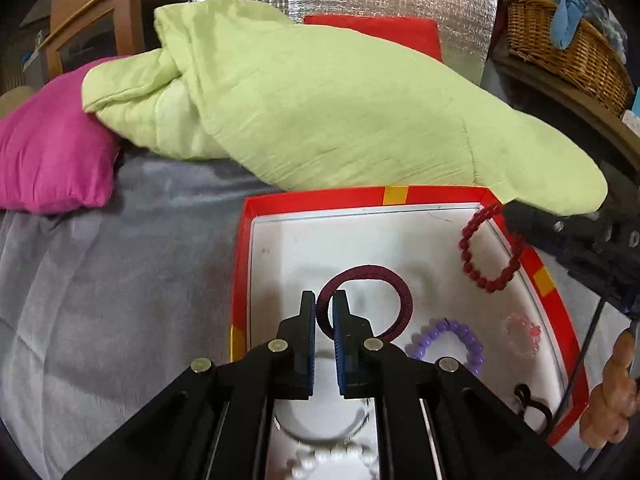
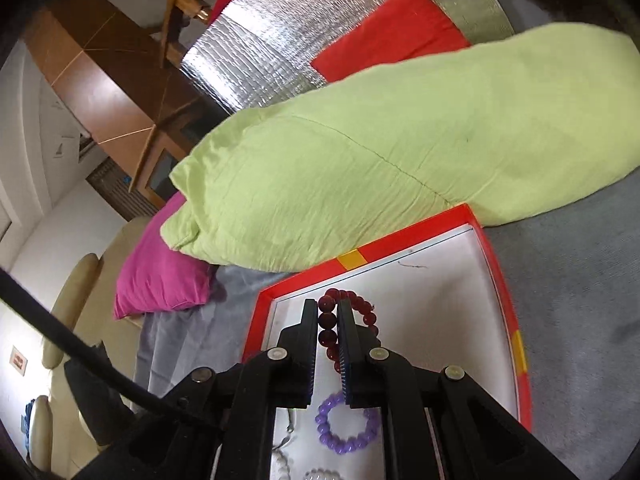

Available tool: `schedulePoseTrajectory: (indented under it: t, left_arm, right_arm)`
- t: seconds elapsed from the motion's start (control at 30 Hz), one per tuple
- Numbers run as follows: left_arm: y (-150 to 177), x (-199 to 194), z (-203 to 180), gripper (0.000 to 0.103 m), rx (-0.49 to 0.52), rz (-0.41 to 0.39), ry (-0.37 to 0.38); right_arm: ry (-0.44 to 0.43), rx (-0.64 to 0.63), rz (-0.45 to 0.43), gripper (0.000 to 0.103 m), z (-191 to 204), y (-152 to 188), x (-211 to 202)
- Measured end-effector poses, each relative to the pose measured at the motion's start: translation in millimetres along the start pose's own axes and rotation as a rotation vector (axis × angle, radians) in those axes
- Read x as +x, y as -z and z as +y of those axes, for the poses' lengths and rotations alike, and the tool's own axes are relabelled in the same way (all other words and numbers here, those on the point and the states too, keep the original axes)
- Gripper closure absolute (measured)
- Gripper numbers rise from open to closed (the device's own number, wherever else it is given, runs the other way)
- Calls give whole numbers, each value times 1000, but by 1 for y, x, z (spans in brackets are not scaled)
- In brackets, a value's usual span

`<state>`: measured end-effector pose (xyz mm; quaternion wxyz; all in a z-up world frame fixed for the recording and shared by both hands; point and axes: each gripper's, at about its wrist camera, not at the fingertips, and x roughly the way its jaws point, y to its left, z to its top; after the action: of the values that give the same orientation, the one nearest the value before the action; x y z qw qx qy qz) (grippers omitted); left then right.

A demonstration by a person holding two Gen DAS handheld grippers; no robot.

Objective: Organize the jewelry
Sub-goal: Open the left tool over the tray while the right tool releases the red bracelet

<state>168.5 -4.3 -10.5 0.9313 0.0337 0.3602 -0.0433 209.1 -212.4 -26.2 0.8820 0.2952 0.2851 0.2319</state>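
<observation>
A red-rimmed tray [image 1: 394, 195] with a white floor lies on the grey bedspread. My left gripper [image 1: 323, 299] is shut on a maroon hair tie [image 1: 380, 274] and holds it over the tray's middle. My right gripper [image 2: 327, 307] is shut on a dark red bead bracelet [image 2: 362, 306], which hangs above the tray [image 2: 348, 261]; the bracelet also shows in the left wrist view [image 1: 468, 256] at the tray's right side. A purple bead bracelet [image 1: 460, 330] [image 2: 346, 444], a pale pink ring [image 1: 522, 330], white pearls [image 1: 340, 458] and a small black item [image 1: 528, 402] lie in the tray.
A light green pillow [image 1: 340, 108] lies just behind the tray, with a magenta cushion [image 1: 48, 156] to its left and a red cushion [image 1: 400, 28] behind. A wicker basket [image 1: 560, 52] stands at the back right. Grey bedspread [image 1: 120, 280] spreads left of the tray.
</observation>
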Motion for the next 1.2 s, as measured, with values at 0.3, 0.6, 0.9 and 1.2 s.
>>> schedulePoseTrajectory:
  t: [0.3, 0.6, 0.9, 1.2]
  left_arm:
    - [-6, 31, -5, 93, 16, 55, -44]
    - [-9, 2, -6, 43, 35, 1, -99]
    - [25, -57, -11, 31, 44, 6, -175]
    - [59, -125, -18, 20, -39, -79, -275]
  right_arm:
    - [71, 71, 18, 92, -28, -4, 15]
    - [129, 52, 4, 64, -24, -7, -11]
    - [179, -117, 3, 55, 4, 10, -69]
    - [349, -274, 7, 39, 21, 70, -137]
